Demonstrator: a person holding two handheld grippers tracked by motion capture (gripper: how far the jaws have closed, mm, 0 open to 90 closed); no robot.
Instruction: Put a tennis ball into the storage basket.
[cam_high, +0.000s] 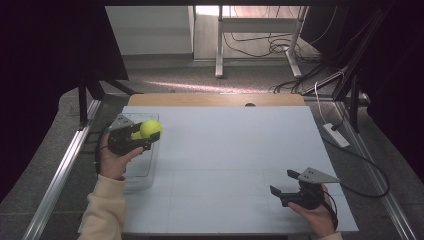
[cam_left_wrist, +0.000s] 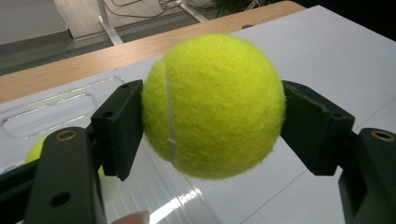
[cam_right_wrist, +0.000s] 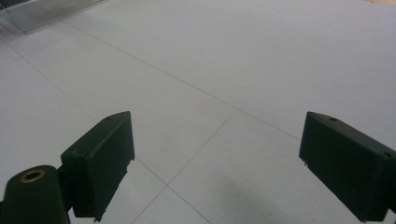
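The bench (cam_high: 225, 165) fills the middle of the high view: a pale grey-white top, ruled by faint thin lines into large rectangles. Along its far edge, toward the top of the frame, a strip of bare wood (cam_high: 215, 99) shows, with a small dark notch (cam_high: 249, 105) right of centre. At the left edge of the frame's middle a clear plastic box (cam_high: 142, 167) lies directly on the top. A second yellow ball (cam_left_wrist: 35, 149) sits low in the box, seen at the left edge of the left gripper view.
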